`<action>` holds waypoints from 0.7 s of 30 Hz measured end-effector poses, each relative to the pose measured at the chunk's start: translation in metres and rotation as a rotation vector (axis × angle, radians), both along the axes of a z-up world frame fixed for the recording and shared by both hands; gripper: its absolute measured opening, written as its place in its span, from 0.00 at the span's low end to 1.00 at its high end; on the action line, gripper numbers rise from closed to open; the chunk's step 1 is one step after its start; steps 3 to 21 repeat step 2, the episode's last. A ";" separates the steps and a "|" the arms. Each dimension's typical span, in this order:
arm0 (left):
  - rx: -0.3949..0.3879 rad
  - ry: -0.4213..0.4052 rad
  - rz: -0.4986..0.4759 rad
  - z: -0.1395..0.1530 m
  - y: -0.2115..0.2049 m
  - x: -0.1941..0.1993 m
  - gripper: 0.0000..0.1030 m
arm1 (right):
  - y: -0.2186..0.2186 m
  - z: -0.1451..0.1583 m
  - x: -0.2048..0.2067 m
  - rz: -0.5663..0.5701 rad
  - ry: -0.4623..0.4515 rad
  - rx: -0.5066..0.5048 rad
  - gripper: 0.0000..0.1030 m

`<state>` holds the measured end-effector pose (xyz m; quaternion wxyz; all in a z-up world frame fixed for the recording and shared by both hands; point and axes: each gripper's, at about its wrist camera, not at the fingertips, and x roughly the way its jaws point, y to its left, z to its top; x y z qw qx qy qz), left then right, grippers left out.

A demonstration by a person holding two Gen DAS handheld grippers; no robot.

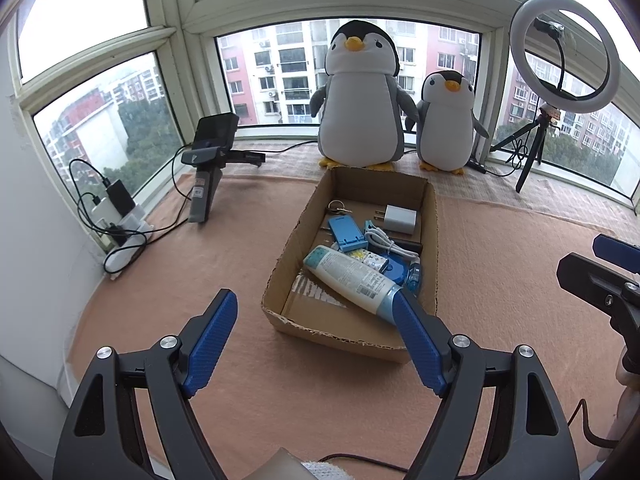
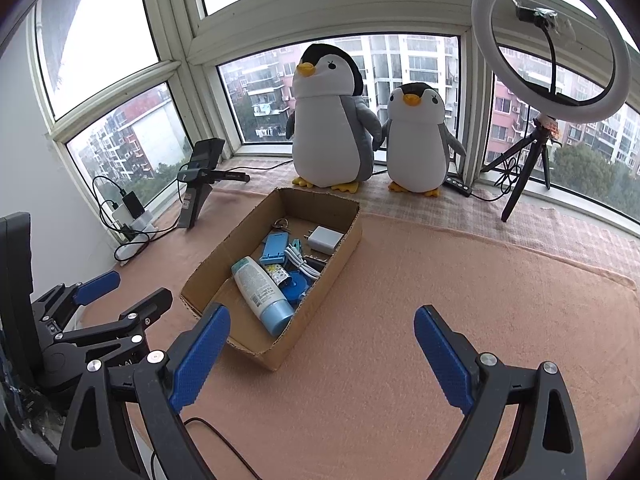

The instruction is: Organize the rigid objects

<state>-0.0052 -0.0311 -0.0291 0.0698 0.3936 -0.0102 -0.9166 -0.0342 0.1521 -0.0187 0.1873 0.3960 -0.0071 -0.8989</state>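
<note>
An open cardboard box (image 1: pixel 431 240) (image 2: pixel 208 264) lies on the pink cloth. Inside it lie a white bottle with a blue cap (image 1: pixel 352 280) (image 2: pixel 260 294), a blue phone stand (image 1: pixel 347 233) (image 2: pixel 274 249), a white charger plug (image 1: pixel 400 218) (image 2: pixel 325 239), a white cable (image 1: pixel 386 240) (image 2: pixel 298 260), keys (image 1: pixel 338 207) (image 2: pixel 280 224) and a round blue item (image 1: pixel 394 268) (image 2: pixel 298 286). My left gripper (image 1: pixel 316 316) (image 2: pixel 120 292) is open and empty, just in front of the box. My right gripper (image 2: pixel 322 332) is open and empty, right of the box's near corner; part of it shows in the left wrist view (image 1: pixel 600 276).
Two plush penguins (image 1: pixel 362 96) (image 1: pixel 446 120) stand behind the box at the window. A ring light on a tripod (image 1: pixel 560 52) (image 2: pixel 552 48) stands back right. A small device on a stand (image 1: pixel 208 160) (image 2: pixel 200 176) and chargers with cables (image 1: pixel 116 220) (image 2: pixel 132 216) sit at the left.
</note>
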 end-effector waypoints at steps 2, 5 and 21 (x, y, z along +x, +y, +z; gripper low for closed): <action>0.000 -0.003 -0.002 0.000 0.001 -0.001 0.78 | 0.000 0.000 -0.001 -0.001 -0.001 -0.001 0.88; 0.000 -0.003 -0.002 0.000 0.001 -0.001 0.78 | 0.000 0.000 -0.001 -0.001 -0.001 -0.001 0.88; 0.000 -0.003 -0.002 0.000 0.001 -0.001 0.78 | 0.000 0.000 -0.001 -0.001 -0.001 -0.001 0.88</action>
